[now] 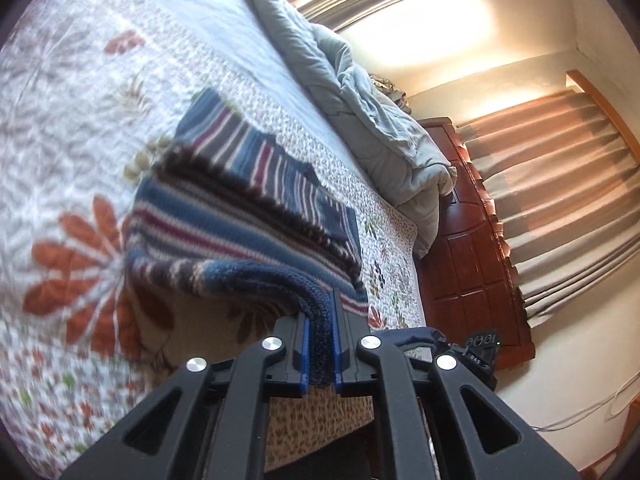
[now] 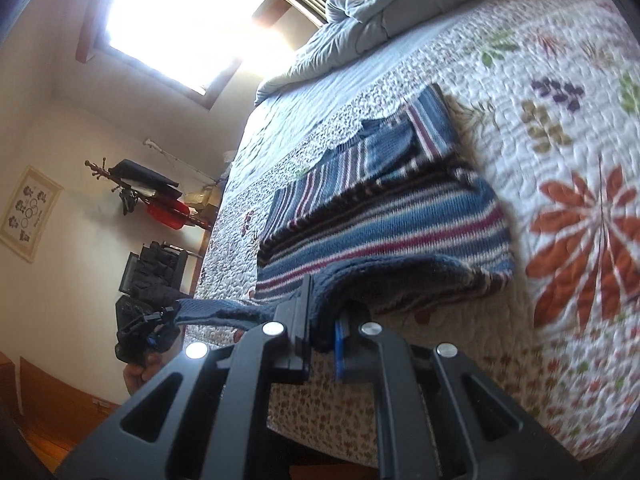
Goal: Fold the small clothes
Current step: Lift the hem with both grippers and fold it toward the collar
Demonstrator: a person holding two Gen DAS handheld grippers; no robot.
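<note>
A small striped knit sweater (image 1: 240, 216), blue with maroon, white and dark bands, lies on the floral quilt of a bed (image 1: 80, 120). Its near hem is lifted off the quilt. My left gripper (image 1: 320, 320) is shut on one end of that hem. My right gripper (image 2: 324, 320) is shut on the other end of the hem of the sweater (image 2: 384, 220). The far part of the sweater lies flat with a sleeve folded in. The right gripper also shows in the left wrist view (image 1: 476, 356), and the left gripper in the right wrist view (image 2: 144, 332).
A rumpled grey-blue duvet (image 1: 360, 100) is heaped at the far side of the bed. A dark wooden cabinet (image 1: 472, 248) and striped curtains (image 1: 560, 184) stand beyond the bed. A bright window (image 2: 180, 20) and a coat rack (image 2: 152, 192) are on the other side.
</note>
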